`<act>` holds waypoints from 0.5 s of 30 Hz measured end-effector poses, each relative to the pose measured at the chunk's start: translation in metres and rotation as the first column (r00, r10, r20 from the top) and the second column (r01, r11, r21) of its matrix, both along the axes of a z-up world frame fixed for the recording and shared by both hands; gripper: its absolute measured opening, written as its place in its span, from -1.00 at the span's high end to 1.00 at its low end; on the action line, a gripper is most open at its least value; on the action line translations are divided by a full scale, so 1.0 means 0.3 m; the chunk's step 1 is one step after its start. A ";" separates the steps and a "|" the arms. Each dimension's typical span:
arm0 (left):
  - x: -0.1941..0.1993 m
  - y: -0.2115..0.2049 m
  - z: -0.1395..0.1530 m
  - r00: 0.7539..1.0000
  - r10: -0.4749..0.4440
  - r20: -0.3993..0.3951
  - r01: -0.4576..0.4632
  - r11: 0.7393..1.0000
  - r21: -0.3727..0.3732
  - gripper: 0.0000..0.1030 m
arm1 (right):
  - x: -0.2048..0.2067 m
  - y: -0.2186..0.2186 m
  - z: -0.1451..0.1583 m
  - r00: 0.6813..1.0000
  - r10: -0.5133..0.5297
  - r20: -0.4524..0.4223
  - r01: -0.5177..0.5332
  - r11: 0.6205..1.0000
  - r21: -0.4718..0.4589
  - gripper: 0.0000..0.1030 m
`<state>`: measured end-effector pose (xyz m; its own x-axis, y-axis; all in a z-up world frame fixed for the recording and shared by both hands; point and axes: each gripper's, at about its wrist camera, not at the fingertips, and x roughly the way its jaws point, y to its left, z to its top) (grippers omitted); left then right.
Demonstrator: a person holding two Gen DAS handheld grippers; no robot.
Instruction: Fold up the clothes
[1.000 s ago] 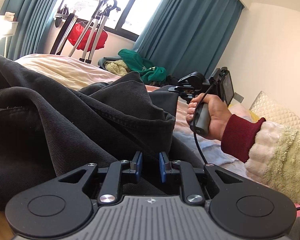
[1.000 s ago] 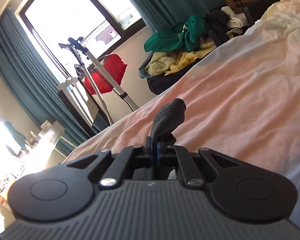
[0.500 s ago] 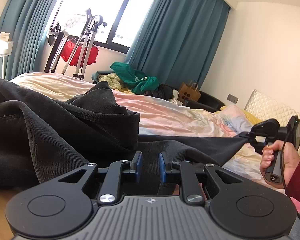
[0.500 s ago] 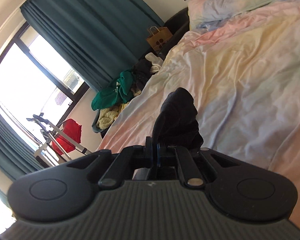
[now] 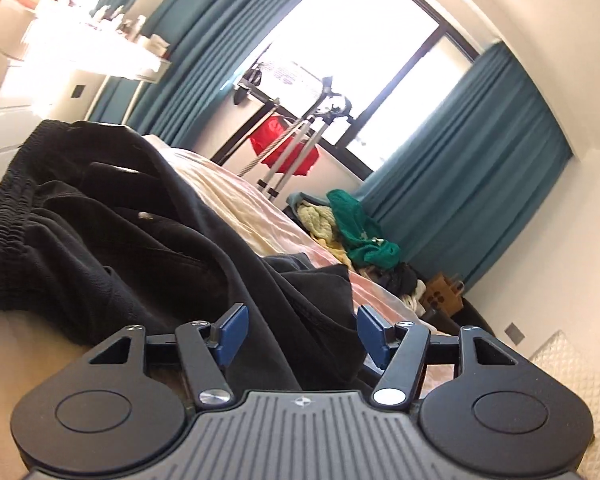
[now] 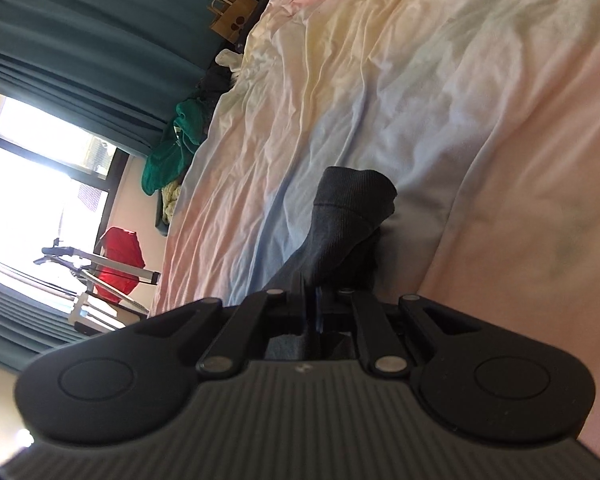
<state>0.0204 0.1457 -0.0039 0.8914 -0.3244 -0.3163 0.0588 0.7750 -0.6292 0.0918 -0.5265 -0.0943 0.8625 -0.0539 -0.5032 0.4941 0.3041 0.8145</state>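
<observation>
Left wrist view shows the left gripper [image 5: 302,332] with its jaws opening wide; a fold of the black corduroy-like garment [image 5: 148,248] that they pinched a moment ago now runs loose between the blue pads [image 5: 232,330], untouched. That corner looks released onto the bed with the pastel tie-dye sheet [image 6: 440,100], so one fold seems laid. Only the right wrist view shows the right gripper [image 6: 310,304], jaws narrow and clamped on the garment's ribbed hem, stretched across the bed away from the bunched heap.
</observation>
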 end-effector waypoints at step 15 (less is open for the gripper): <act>0.140 0.473 -0.408 0.925 0.015 -0.379 -0.273 0.720 -0.638 -0.80 | 0.043 0.013 -0.047 0.997 0.047 -0.064 -0.036 0.987 0.154 0.29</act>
<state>0.0624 0.2877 -0.1263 0.8302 -0.4400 -0.3424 -0.3225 0.1219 -0.9387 0.1046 -0.5225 -0.1084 0.8264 0.0631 -0.5595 0.5388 0.1999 0.8184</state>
